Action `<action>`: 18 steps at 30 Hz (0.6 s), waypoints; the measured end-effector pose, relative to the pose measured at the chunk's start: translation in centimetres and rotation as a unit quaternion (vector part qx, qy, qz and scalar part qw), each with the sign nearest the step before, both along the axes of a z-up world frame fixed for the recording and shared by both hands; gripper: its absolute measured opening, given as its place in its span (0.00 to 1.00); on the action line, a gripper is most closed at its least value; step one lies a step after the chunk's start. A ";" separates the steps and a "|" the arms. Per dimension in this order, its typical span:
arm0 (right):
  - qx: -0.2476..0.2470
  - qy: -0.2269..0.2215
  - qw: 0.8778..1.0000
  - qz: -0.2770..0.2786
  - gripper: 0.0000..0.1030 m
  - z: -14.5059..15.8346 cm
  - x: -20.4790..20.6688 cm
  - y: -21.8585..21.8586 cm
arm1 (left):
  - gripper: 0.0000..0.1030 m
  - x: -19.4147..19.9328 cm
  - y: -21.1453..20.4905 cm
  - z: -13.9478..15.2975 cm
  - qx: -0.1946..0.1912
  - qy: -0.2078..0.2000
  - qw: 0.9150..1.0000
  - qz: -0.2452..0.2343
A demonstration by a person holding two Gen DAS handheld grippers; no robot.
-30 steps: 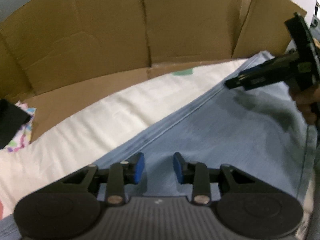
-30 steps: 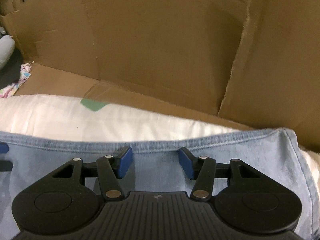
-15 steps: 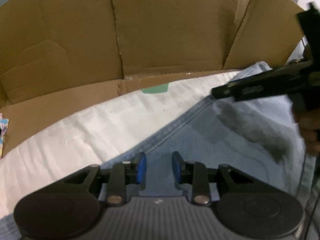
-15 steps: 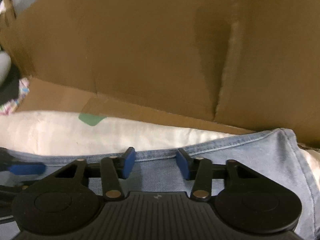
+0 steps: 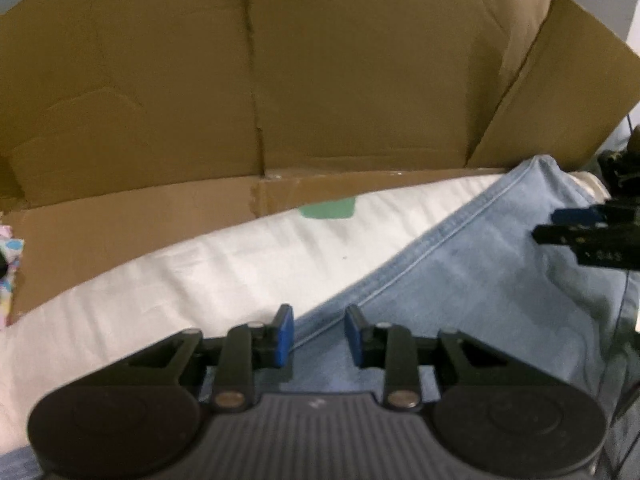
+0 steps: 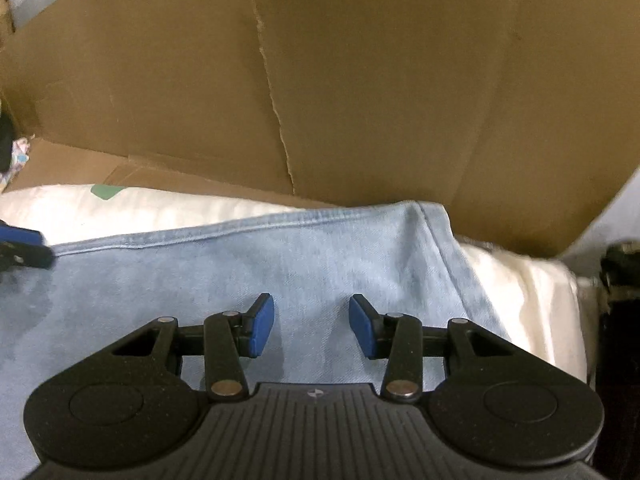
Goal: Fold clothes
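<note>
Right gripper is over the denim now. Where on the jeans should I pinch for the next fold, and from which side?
Probably the far corner of the jeans, where the stitched top edge meets the side seam. It lies flat on the white sheet beside the cardboard wall, so bring the right gripper forward over the denim, jaws straddling that edge.

Dim, soft overhead light; fisheye edge warp, slight blur.

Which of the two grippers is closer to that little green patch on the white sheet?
Left. The left gripper sits at the denim garment's seamed edge, just below the green patch. The right gripper is farther along the denim, toward its corner.
</note>
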State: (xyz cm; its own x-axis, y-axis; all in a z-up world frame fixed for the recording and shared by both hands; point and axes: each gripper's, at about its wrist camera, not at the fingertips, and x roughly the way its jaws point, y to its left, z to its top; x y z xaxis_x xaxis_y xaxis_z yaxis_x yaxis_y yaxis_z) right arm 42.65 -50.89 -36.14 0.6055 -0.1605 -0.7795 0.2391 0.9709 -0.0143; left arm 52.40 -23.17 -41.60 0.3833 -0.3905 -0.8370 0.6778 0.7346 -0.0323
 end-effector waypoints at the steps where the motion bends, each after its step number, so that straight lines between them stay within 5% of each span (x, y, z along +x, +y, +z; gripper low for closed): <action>1: -0.002 -0.001 1.000 0.000 0.47 -0.1 0.2 -0.1 | 0.30 0.1 0.7 0.3 0.001 0.002 1.000 0.001; 5: 0.003 -0.007 1.000 -0.017 0.47 -0.4 1.8 -0.7 | 0.33 0.4 5.0 2.0 0.008 0.006 1.000 0.007; 11: -0.007 -0.002 0.999 -0.033 0.48 -0.3 3.3 -0.6 | 0.41 0.6 15.4 5.7 0.031 0.003 0.997 0.077; 18: 0.004 -0.009 0.999 -0.052 0.50 3.2 1.9 -0.4 | 0.43 -0.1 28.5 8.8 0.103 -0.025 0.982 0.158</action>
State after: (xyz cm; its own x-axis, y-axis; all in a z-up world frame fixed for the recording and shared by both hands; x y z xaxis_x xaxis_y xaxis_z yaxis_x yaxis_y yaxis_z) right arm 44.59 -51.24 -32.94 0.5990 -0.2181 -0.7705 0.3394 0.9406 -0.0025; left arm 52.26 5.37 -32.81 0.5000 -0.0712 -0.8631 0.4128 0.8957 0.1653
